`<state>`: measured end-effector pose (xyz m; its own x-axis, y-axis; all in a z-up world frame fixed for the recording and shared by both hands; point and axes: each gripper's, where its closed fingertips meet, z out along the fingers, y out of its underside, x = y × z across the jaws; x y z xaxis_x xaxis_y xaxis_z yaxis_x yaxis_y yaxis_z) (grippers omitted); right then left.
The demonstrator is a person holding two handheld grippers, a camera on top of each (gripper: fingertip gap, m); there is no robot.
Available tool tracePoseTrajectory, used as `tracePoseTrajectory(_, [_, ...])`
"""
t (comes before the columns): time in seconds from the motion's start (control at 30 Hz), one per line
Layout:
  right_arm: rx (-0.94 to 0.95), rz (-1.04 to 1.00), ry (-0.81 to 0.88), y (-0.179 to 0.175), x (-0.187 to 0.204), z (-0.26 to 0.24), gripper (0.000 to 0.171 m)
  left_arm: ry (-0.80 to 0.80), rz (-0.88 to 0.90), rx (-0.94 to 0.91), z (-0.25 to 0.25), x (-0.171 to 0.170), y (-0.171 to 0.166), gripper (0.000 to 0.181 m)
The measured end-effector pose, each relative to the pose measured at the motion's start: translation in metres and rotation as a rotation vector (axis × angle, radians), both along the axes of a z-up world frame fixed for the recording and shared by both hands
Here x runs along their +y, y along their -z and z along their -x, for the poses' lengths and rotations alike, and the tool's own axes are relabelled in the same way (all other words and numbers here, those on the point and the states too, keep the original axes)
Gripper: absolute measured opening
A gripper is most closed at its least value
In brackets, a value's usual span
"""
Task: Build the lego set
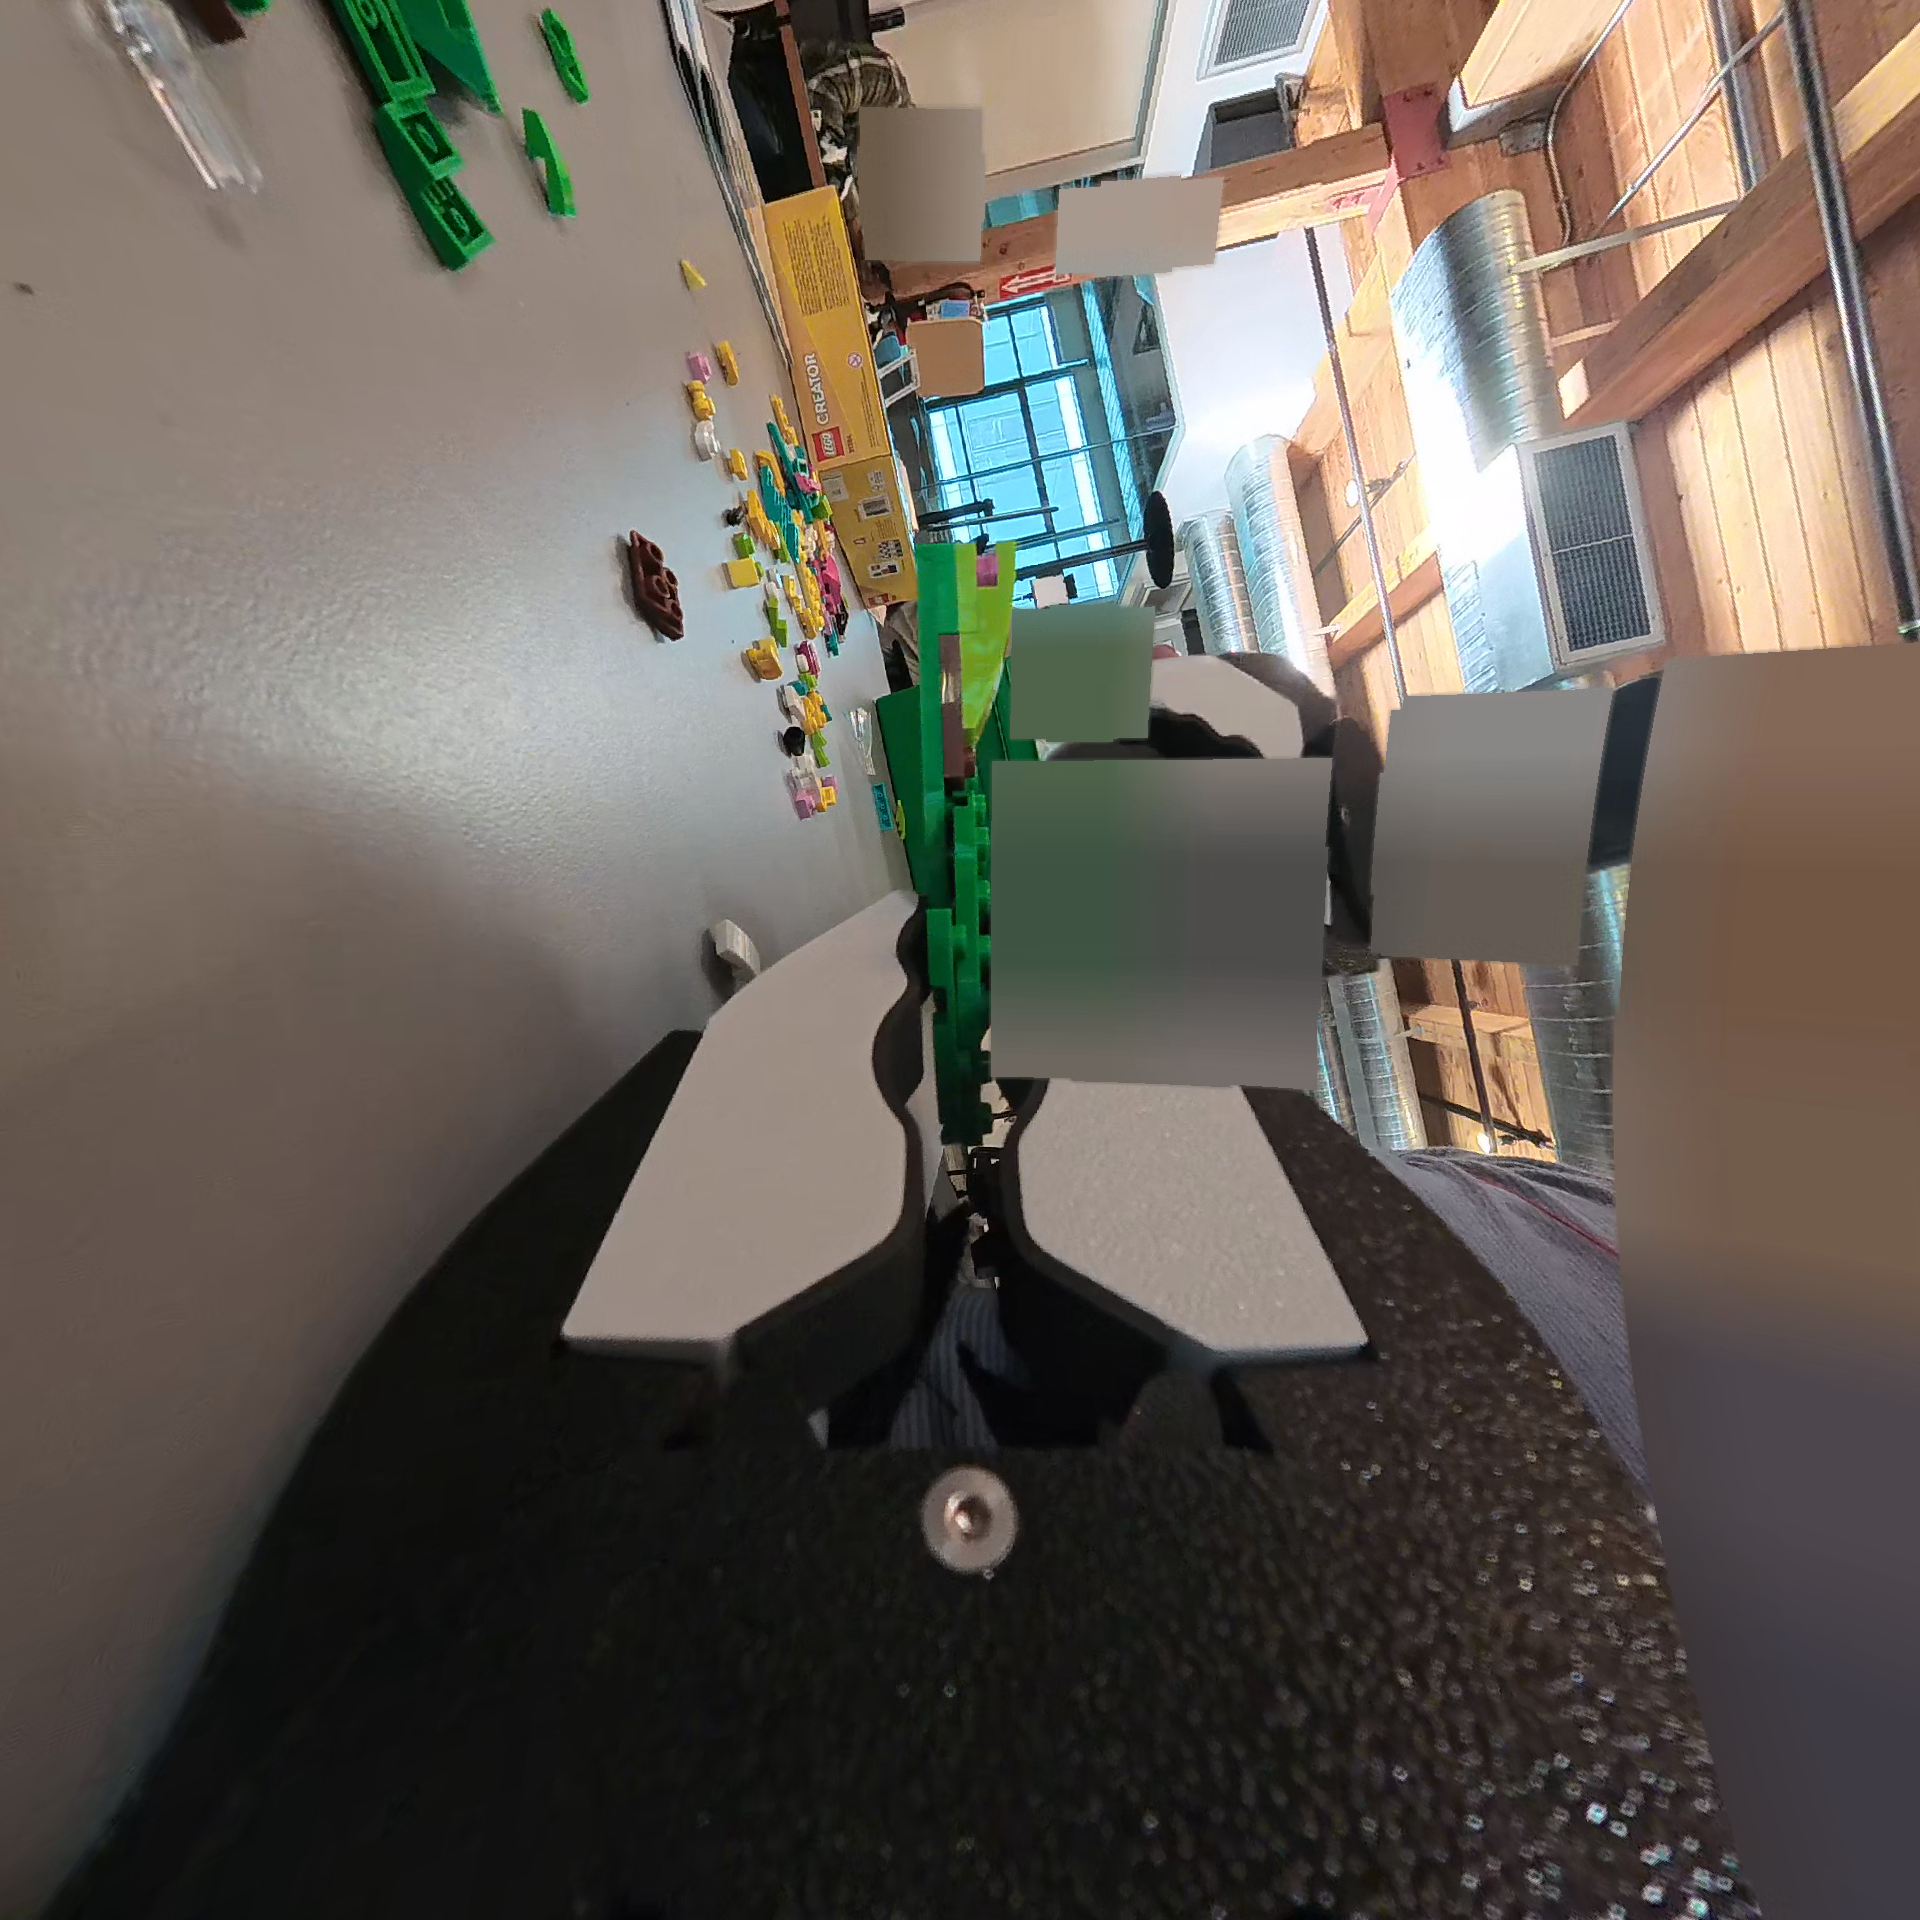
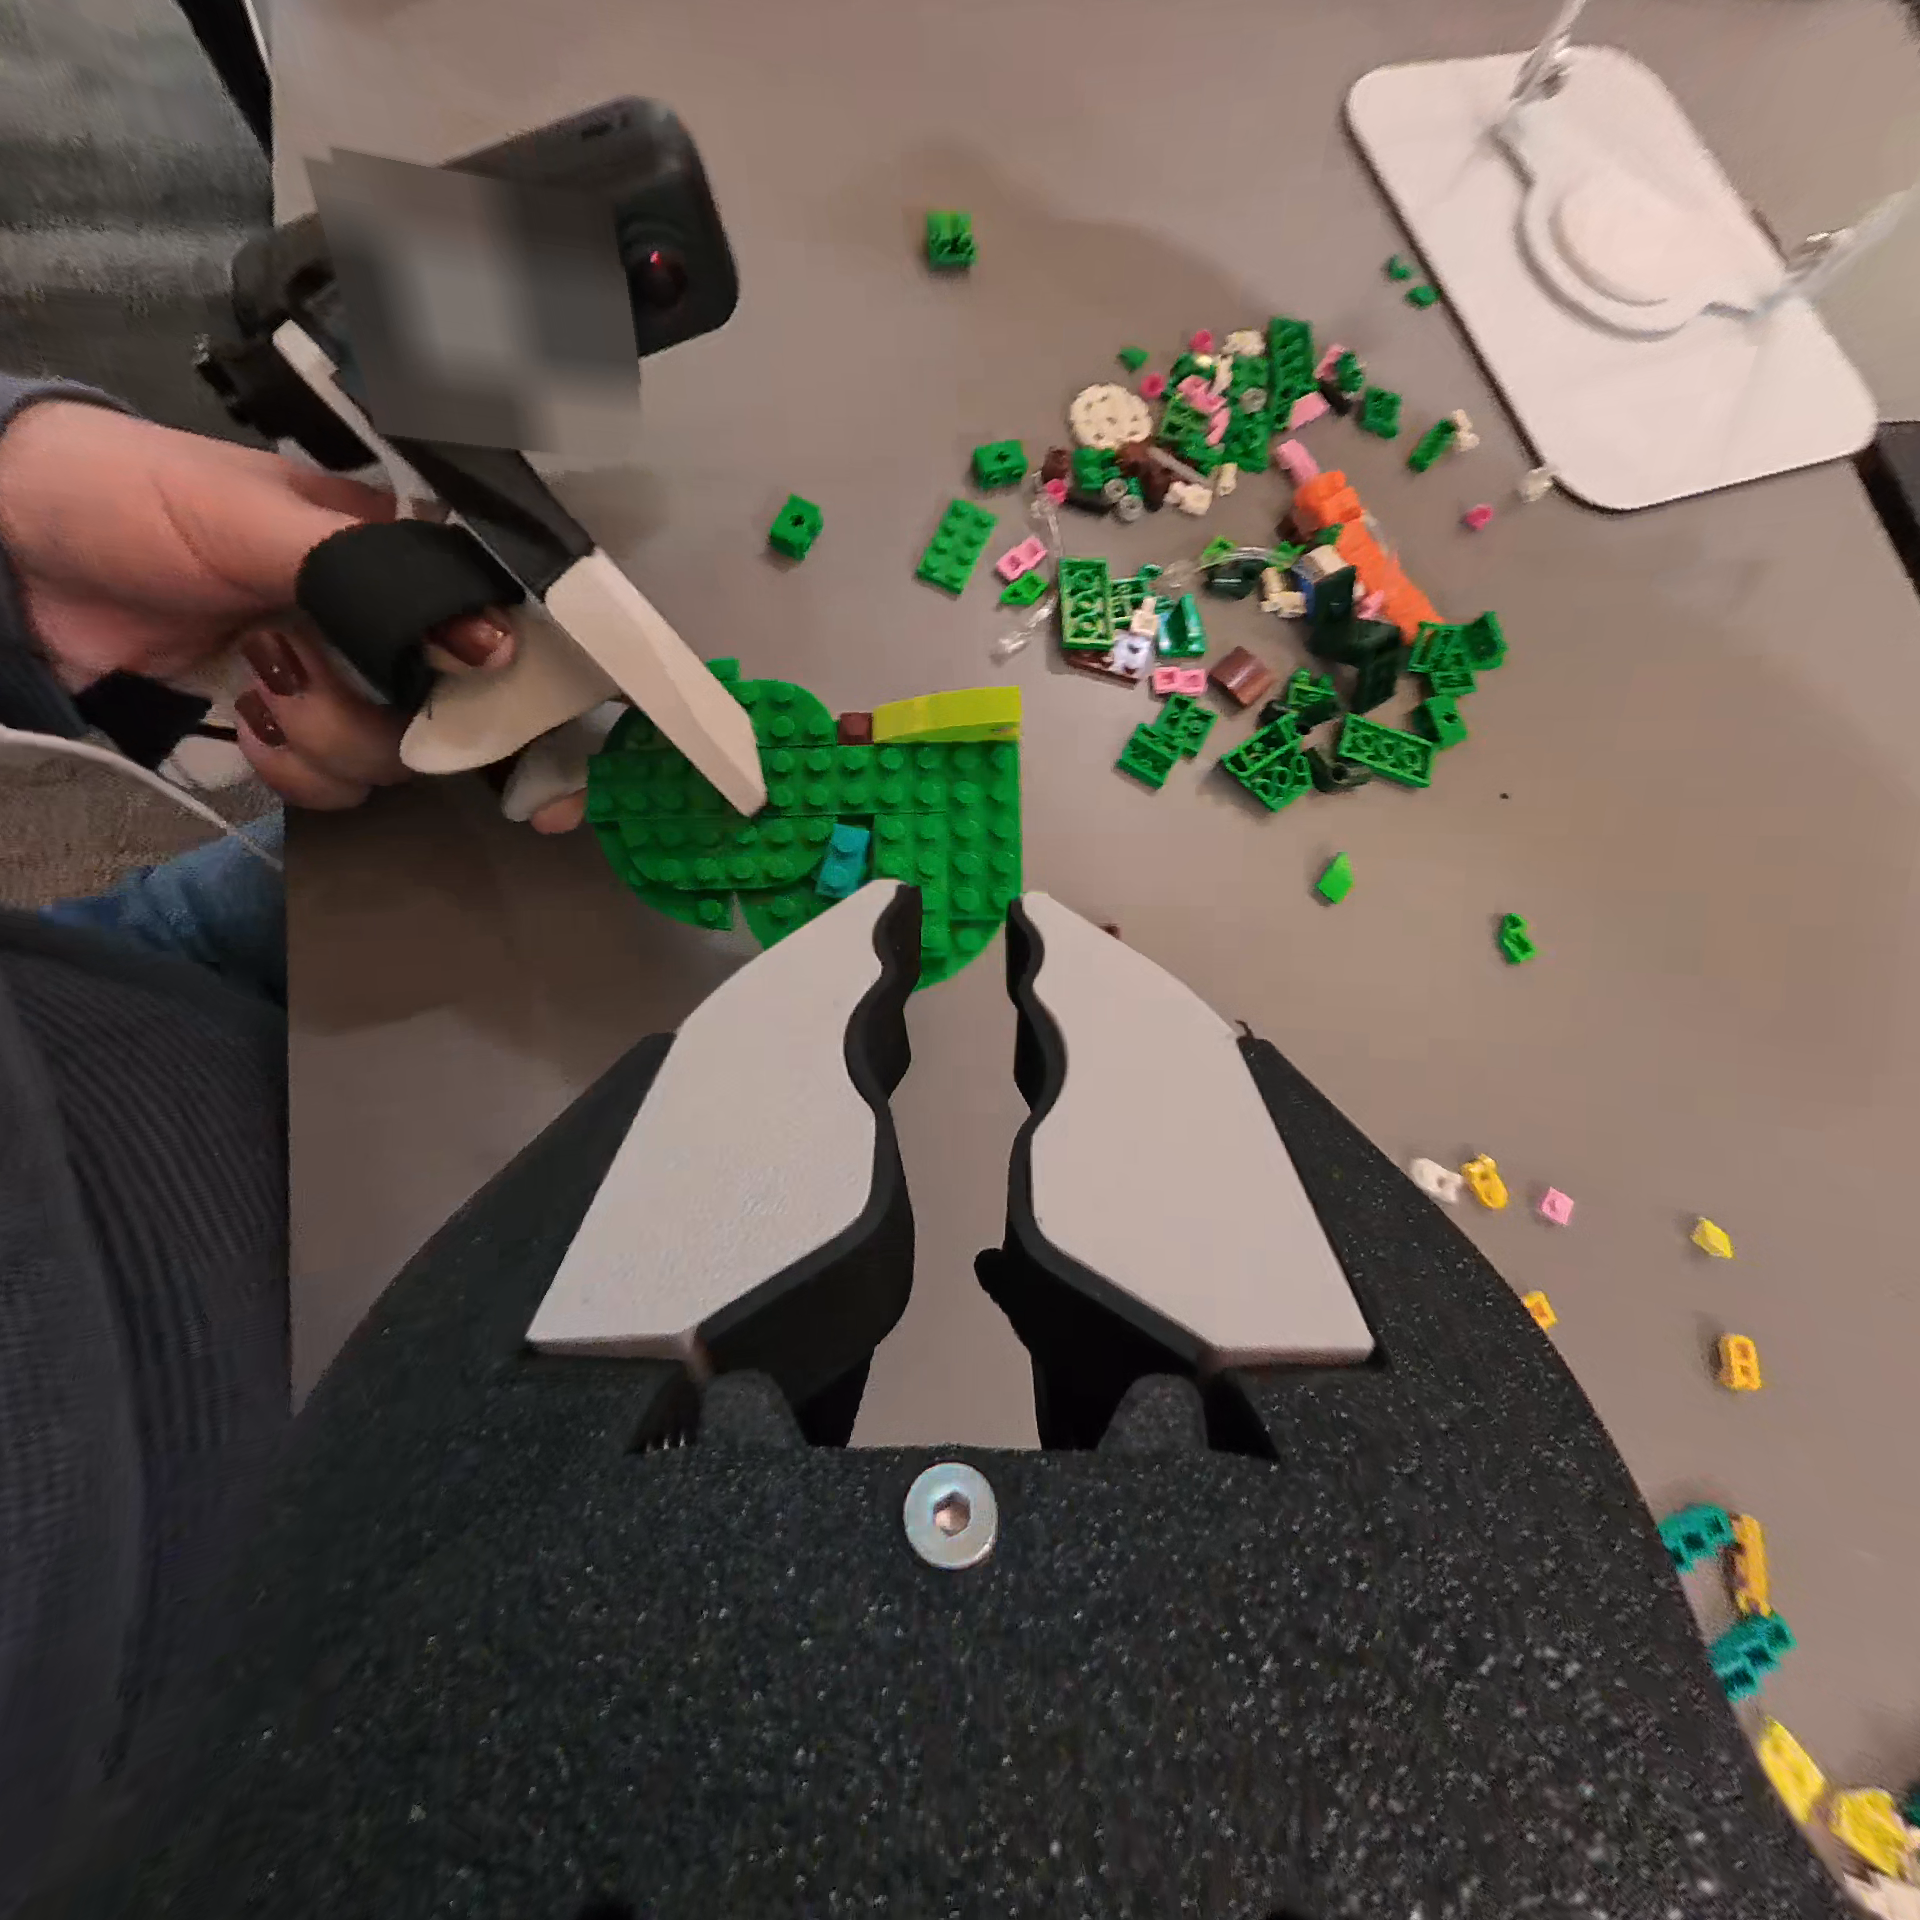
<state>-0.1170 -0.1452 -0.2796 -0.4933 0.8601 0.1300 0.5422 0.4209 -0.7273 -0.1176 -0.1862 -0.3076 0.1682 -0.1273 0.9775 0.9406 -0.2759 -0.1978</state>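
The green Lego build (image 2: 914, 821), flat studded plates with a lime slope (image 2: 945, 717), a brown piece and a teal piece (image 2: 844, 860), hangs a little above the grey table. My left gripper (image 1: 961, 1039) is shut on the build (image 1: 956, 935), which shows edge-on there. In the right wrist view the left gripper (image 2: 727, 774) clamps the build's rounded left part; a hand holds it. My right gripper (image 2: 961, 902) has its jaws a narrow gap apart and holds nothing. Its tips are just over the build's lower edge.
A pile of loose green, pink, orange and white pieces (image 2: 1278, 582) lies beyond the build. A white pad (image 2: 1600, 270) is at the far right. Yellow and pink bits (image 2: 1725, 1361) lie right. The left wrist view shows a yellow box (image 1: 831, 416), small coloured pieces (image 1: 790, 582), a brown plate (image 1: 655, 584). The left gripper's tips are roughly 6 cm from the right gripper's.
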Motion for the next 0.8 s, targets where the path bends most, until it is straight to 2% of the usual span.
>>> tracePoseTrajectory(0.3, [0.182,-0.070,-0.082,0.002,-0.007,-0.007,0.026,-0.003,-0.007,0.000,0.000,-0.001,-0.001,0.008])
tracePoseTrajectory(0.47, [0.154,-0.078,-0.115,0.015,-0.013,-0.008,0.036,-0.001,-0.012,-0.003,0.000,-0.001,-0.001,0.008])
tracePoseTrajectory(0.6, [0.149,-0.077,-0.125,0.014,-0.016,-0.006,0.029,-0.001,-0.012,-0.003,0.000,-0.001,-0.001,0.008])
tracePoseTrajectory(0.7, [0.134,-0.072,-0.172,0.015,-0.024,-0.010,0.011,-0.001,-0.014,-0.003,0.000,-0.001,-0.002,0.008])
tracePoseTrajectory(0.8, [0.125,-0.082,-0.185,0.016,-0.026,-0.011,0.011,0.002,-0.016,-0.003,0.000,-0.001,-0.002,0.008])
